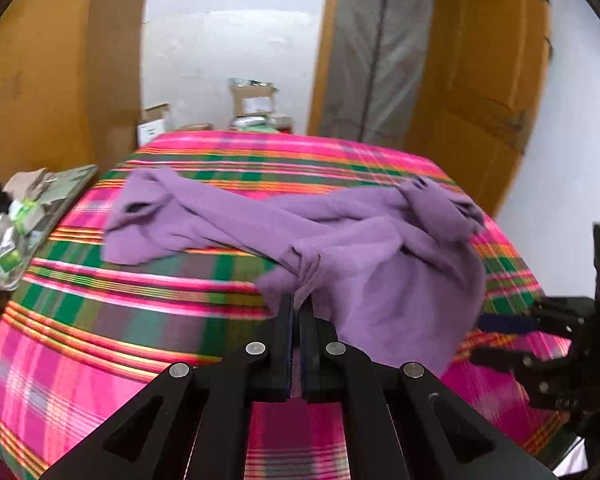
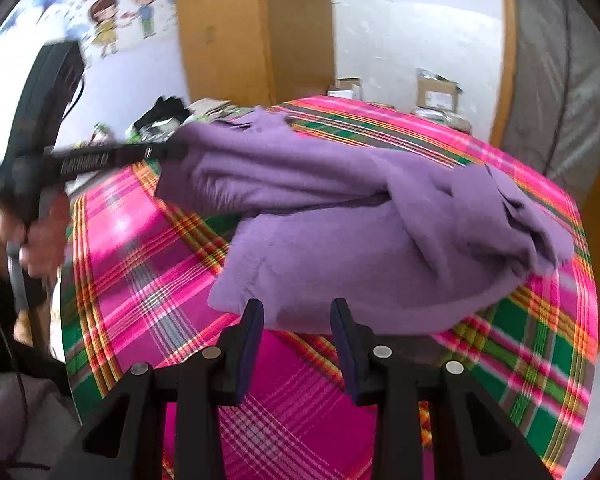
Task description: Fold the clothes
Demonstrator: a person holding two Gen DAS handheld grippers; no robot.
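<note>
A purple garment [image 1: 380,248] lies crumpled on a table under a pink and green plaid cloth [image 1: 120,300]. My left gripper [image 1: 300,304] is shut on a bunched edge of it, and the fabric rises from the cloth toward the jaws. In the right wrist view the same gripper [image 2: 168,152] comes in from the left, held by a person's hand [image 2: 40,240], with one side of the garment [image 2: 360,240] lifted. My right gripper [image 2: 298,310] stands open just short of the garment's near edge, nothing between its fingers. It also shows at the right edge, the right gripper [image 1: 476,339] low over the cloth.
Loose packets and clutter [image 1: 16,220] lie on a surface left of the table. Cardboard boxes [image 1: 252,100] stand behind the far edge. A wooden cabinet [image 2: 256,32] and a door frame stand against the white wall. Bare plaid cloth [image 2: 140,260] lies in front of the garment.
</note>
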